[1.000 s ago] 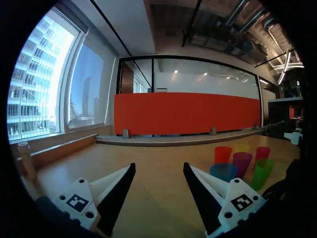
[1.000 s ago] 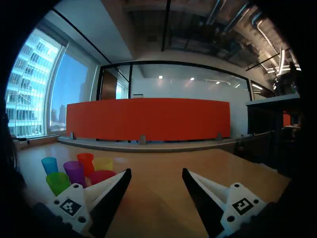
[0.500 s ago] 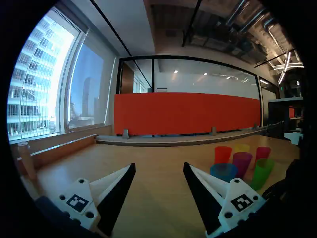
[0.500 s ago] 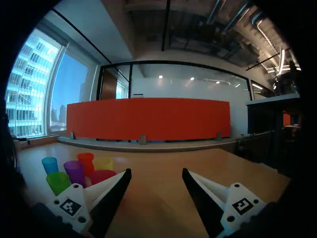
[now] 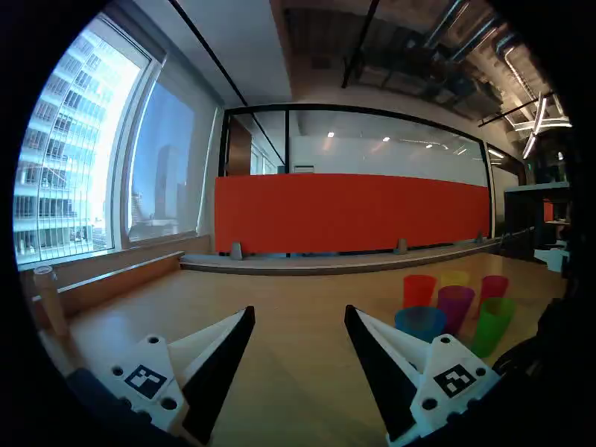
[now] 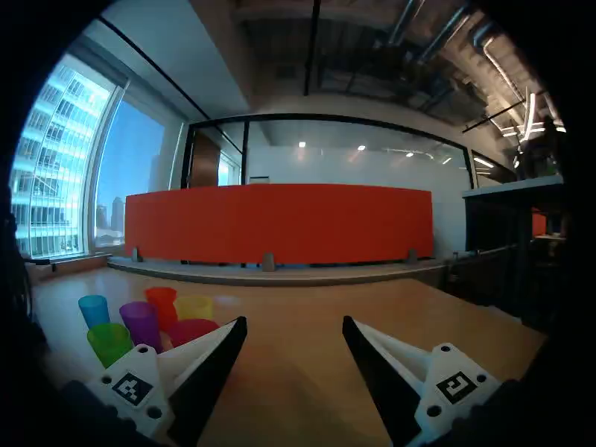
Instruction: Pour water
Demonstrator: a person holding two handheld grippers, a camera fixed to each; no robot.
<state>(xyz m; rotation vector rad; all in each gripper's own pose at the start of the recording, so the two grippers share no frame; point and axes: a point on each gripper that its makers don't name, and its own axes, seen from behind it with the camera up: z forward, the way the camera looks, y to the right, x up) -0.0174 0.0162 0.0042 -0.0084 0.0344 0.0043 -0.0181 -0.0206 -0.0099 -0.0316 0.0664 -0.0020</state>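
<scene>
Several coloured plastic cups stand in a cluster on the wooden table. In the left gripper view the cluster is at the right: a blue cup, a purple cup, a green cup, an orange cup, a yellow cup and a pink cup. My left gripper is open just left of the blue cup, nothing between its fingers. In the right gripper view the same cups sit at the left: blue cup, green cup, purple cup, orange cup, yellow cup, pink cup. My right gripper is open and holds nothing.
A long orange partition runs across the far edge of the table. Tall windows line the left side. A small wooden post stands at the table's left edge. Dark furniture stands beyond the table at the right.
</scene>
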